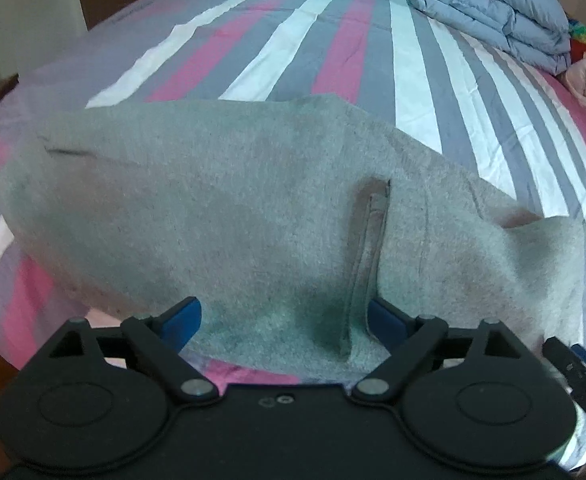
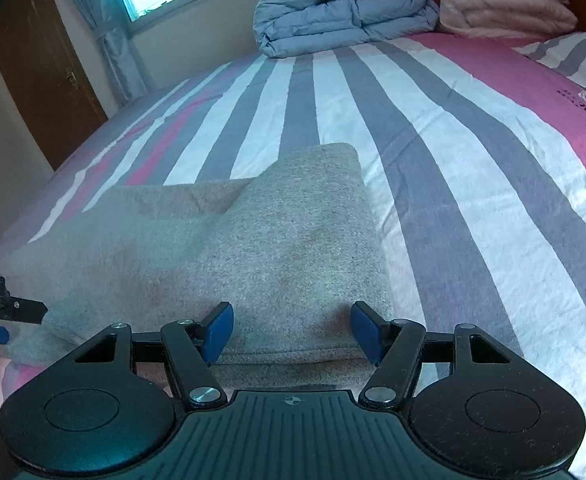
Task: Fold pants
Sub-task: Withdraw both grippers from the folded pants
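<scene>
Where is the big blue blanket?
The folded blue blanket sits at the far end of the striped bed, beyond the grey pants, beside a pink blanket.

Grey pants [image 1: 221, 200] – pink-grey-white striped sheet [image 1: 333, 40]

Striped bed [image 2: 433, 140], grey pants [image 2: 293, 240], folded blue duvet [image 2: 345, 12], pink blanket [image 2: 501, 12]

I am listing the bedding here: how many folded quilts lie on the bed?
2: a blue quilt at the bed's far end, and a pink quilt beside it on the right. Others may be hidden.
</scene>
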`<state>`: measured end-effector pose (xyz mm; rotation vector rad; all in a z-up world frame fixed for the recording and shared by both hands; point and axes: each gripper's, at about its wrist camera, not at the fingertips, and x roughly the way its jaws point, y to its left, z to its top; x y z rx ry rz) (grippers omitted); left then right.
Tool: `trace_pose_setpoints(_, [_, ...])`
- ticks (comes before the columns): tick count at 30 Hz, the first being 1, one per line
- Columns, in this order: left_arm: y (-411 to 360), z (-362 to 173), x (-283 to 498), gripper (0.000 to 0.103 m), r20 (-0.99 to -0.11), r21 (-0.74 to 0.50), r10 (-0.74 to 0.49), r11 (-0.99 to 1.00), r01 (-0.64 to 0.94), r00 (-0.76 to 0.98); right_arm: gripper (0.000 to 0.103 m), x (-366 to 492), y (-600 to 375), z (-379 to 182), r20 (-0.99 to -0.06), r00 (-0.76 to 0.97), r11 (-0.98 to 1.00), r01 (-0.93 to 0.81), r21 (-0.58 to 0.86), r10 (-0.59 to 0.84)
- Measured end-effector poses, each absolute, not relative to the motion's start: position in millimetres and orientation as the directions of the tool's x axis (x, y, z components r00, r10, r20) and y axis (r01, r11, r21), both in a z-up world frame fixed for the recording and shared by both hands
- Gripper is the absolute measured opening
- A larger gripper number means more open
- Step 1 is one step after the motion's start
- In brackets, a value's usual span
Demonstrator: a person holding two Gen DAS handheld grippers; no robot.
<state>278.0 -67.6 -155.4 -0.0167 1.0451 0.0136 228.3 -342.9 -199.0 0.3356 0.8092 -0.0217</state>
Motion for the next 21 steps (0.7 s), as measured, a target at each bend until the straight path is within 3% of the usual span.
trace_pose_setpoints(6, [-68.0, -151.6, 275.2, 0.084, -0.854, -0.001, 0.016, 0.999, -0.032, 0.521, 0.067, 224.3, -343.0, -199.7, -0.709, 0.695, 0.948, 0.137, 0.288, 0.115])
trace_pose_setpoints(10, [-46.3, -142.1, 276.7, 0.095, -0.842, -0.118, -0.040, 0.987, -0.111, 0.538, 0.070, 224.0, -343.4, -199.7, -0.707, 0.696, 0.947, 0.132, 0.293, 0.122])
trace_pose_setpoints(18, [-57.3, -183.0, 298.6, 0.097, -0.923, -0.221, -0.166, 0.967, -0.124, 0.348, 0.076, 221.6, -340.4, -202.1, -0.691, 0.711, 0.947, 0.119, 0.299, 0.129])
trace_pose_setpoints(21, [-58.2, -194.8, 300.5, 0.091, -0.915, -0.310, -0.251, 0.938, -0.153, 0.315, 0.077, 220.9, -341.4, -202.4, -0.687, 0.714, 0.943, 0.119, 0.310, 0.135])
